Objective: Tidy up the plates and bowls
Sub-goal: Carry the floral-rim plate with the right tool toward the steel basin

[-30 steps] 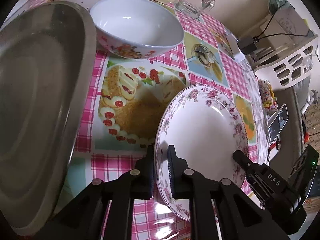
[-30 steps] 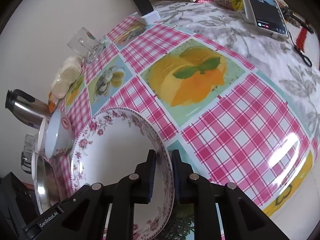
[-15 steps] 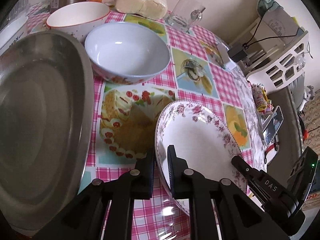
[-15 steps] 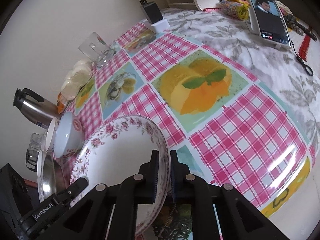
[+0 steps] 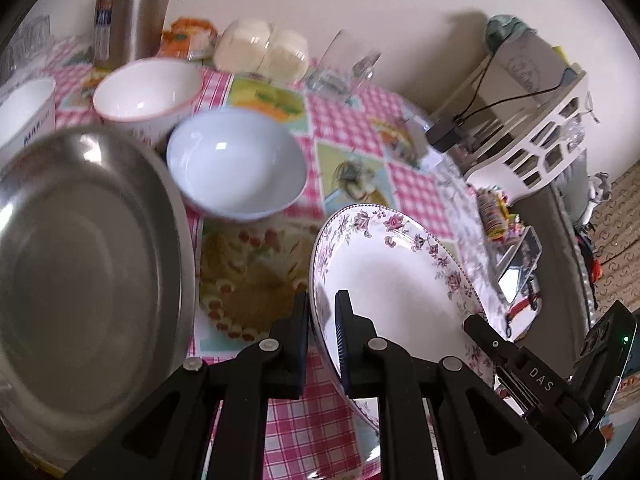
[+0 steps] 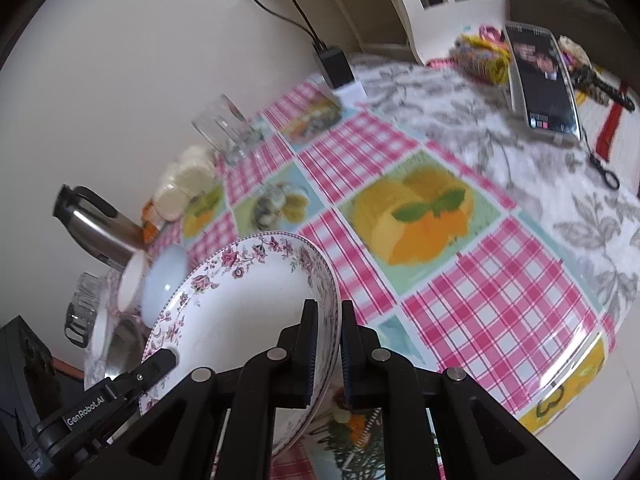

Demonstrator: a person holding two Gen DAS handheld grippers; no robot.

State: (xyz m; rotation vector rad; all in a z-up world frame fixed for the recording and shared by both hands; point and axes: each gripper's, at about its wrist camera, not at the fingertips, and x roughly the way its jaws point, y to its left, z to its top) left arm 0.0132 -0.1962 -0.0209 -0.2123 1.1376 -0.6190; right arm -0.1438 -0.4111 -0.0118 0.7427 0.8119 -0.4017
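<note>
Gripping the floral plate [image 5: 400, 280] from both sides: left tool [image 5: 322, 320] is clamped narrow on the rim at the plate's 9 o'clock, right tool [image 6: 329, 328] clamped narrow on the opposite rim at 3 o'clock. In each wrist view one pad sits inside the rim and one outside, no gap showing. The other tool's fingertip is visible across the plate in both views, so it's a two-point hold

Plate reads as clear of the counter [image 6: 500, 280], tilted a bit toward the cameras; the checked cloth shows under its near edge in the left view. Exact clearance not readable

Outward from the left tool: steel tray [image 5: 88, 264] at 9 o'clock, near the plate but apart. Pale blue bowl [image 5: 236, 164] at 11 o'clock, white bowl with red rim [image 5: 148, 88] behind it, steel kettle [image 5: 132, 4] and a glass [image 5: 344, 68] along the wall. Phone [image 6: 544, 80] and keys far out at 1 o'clock in the right view

Step, my read: lift-and-carry of the plate, early in the sort, bowls untouched. Destination is a guess; steel tray is the likeliest

Next move needs both tools travelling together at the same rate and spacing, plate kept near level, enough height to clear the tray lip and the blue bowl. Risk: uneven motion twists the rim out of one pad pair
</note>
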